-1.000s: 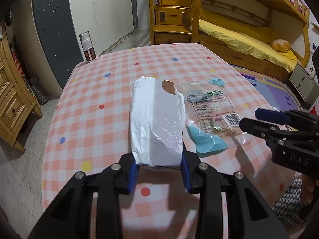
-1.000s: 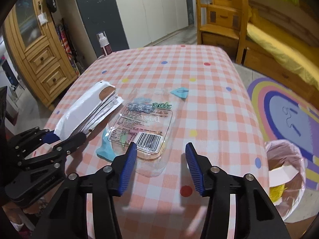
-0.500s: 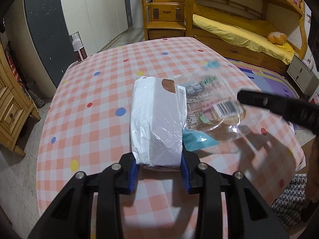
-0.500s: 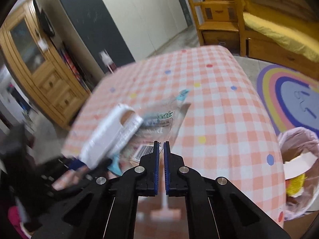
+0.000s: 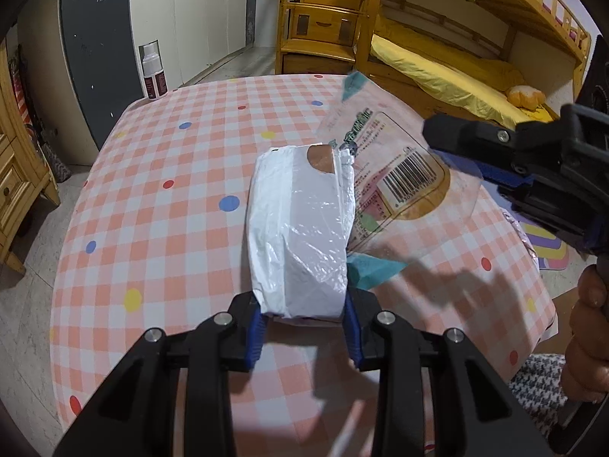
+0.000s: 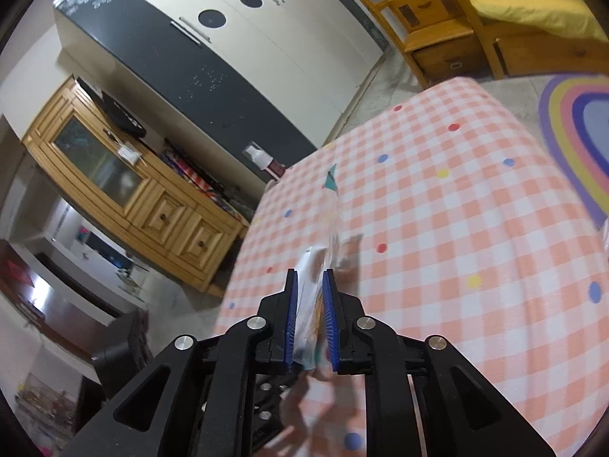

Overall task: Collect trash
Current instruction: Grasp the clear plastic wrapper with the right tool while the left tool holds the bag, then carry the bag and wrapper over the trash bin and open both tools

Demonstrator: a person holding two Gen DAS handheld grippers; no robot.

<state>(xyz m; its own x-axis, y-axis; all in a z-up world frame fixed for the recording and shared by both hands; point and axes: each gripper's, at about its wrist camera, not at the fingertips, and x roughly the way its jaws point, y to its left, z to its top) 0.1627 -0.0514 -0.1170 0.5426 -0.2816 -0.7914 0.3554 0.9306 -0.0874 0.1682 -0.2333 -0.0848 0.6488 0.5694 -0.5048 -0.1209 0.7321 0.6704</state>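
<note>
**Trash pickup: both grippers loaded above the table**

Left gripper (image 5: 304, 337): clamped at moderate width on the near end of a white plastic bag (image 5: 300, 224), blue pads pressing both sides. Bag extended away over the checked tablecloth (image 5: 160, 205), far end folded with a brown patch showing. Near-end grip leaves the rest of the bag clear of the fingers and keeps the bundle from unfolding.

Right gripper (image 6: 310, 327): narrow gap, jaws opening slightly, clear printed wrapper (image 5: 396, 175) between the pads. Pad contact hard to confirm through the transparent film; wrapper appears held by its edge, raised off the table and turned nearly edge-on to the right wrist camera. Edge grip suits a thin flat film with nothing to close around.

Outward from the grippers: teal scrap (image 5: 371, 268) on the tablecloth just beside the white bag, partly under it and not yet collected. Spray bottle (image 5: 153, 72) upright at the far table edge, well apart from both grippers.

Hidden or unclear:
- Underside of the white bag and any contents: not visible.
- Wrapper in the right wrist view: blurred, print unreadable.
- Trash receptacle: out of both views.
- Holder's hand (image 5: 588, 331): cut off at the right border of the left wrist view.
</note>
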